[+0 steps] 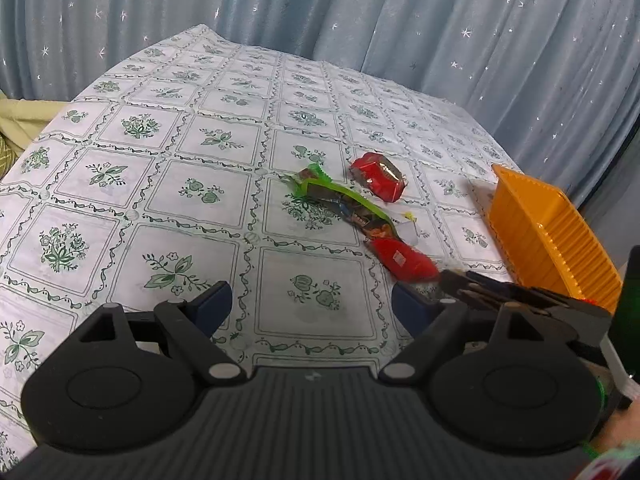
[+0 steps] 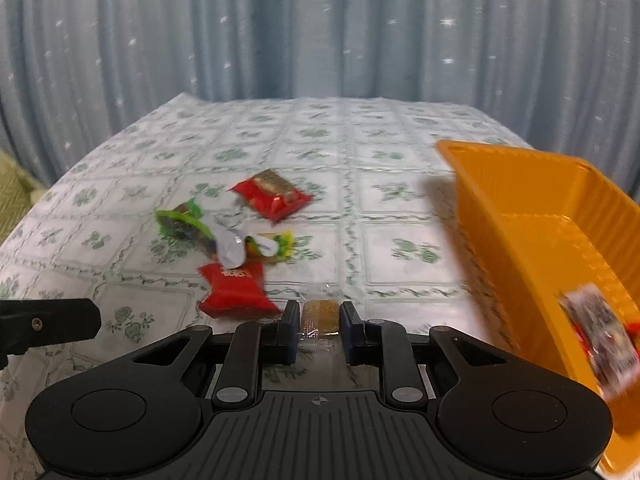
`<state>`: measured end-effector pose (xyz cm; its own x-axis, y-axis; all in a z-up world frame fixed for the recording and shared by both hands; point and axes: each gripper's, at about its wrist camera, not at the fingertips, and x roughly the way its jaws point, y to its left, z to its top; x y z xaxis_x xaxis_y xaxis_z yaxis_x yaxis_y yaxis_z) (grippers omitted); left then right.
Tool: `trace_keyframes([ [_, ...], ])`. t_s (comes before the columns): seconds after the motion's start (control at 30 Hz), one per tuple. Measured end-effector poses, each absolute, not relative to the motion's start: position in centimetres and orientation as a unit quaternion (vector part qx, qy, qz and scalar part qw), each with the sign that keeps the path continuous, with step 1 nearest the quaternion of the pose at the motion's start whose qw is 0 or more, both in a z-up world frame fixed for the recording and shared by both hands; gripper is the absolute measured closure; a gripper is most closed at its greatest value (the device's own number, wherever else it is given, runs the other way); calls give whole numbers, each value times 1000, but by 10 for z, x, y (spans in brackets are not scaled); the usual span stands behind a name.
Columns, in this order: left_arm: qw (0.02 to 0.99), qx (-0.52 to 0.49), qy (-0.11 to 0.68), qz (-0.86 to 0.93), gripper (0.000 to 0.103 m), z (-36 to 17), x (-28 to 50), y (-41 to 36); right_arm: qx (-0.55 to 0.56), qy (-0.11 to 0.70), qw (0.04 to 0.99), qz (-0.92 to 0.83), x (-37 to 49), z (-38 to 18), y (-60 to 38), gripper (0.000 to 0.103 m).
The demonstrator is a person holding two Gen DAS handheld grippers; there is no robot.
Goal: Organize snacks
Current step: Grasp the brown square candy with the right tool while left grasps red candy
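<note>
1. The surface wore a white cloth printed with green flower squares; a pale blue curtain with small white stars hung behind it.
2. The right claw was closed on a small clear-wrapped brown snack, both pads pressing the packet's sides, low over the near part of the cloth.
3. The left claw stood wide open and held nothing; only bare cloth showed between its fingers.
4. The orange ribbed tray sat at the right side of the surface. One packet with a dark and red print lay inside at its near end, blurred in the right wrist view.
5. A loose cluster of snacks lay near the middle of the cloth, left of the tray and well apart from it.
6. Nearest the right claw, just left of its fingers, lay a red packet with white lettering.
7. Beyond that packet was a crumpled silver wrapper, touching a yellow-green packet on its right.
8. A green-edged packet lay at the cluster's left side.
9. Farthest off lay a red packet with a gold panel, slightly apart from the rest.
10. In the left wrist view, the right claw's dark fingers entered from the right, beside the near red packet.
</note>
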<state>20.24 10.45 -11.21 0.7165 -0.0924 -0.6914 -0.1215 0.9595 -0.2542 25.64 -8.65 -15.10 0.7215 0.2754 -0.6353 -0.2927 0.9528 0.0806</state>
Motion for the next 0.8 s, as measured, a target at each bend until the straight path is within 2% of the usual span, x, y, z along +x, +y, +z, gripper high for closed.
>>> trace_keyframes([
  [0.27,917,-147,369,-40,21,-112,222,96,-27,331,922,201,237,-147,-82,81],
  [0.37,915,-128,377,-69,29,-115,238,84,-3,346,922,171,232,-149,-98,81],
  [0.43,913,-110,383,-84,39,-119,249,74,3,350,923,161,226,-150,-106,81],
  [0.57,912,-73,392,-97,52,-128,264,54,9,352,925,143,215,-152,-118,81],
  [0.63,911,-53,395,-102,62,-132,270,44,14,353,925,139,213,-152,-122,81],
  [0.77,907,-18,409,-98,66,-140,279,32,15,350,927,136,212,-150,-124,81],
  [0.8,907,-6,411,-93,70,-141,280,30,18,350,927,135,213,-150,-125,81],
])
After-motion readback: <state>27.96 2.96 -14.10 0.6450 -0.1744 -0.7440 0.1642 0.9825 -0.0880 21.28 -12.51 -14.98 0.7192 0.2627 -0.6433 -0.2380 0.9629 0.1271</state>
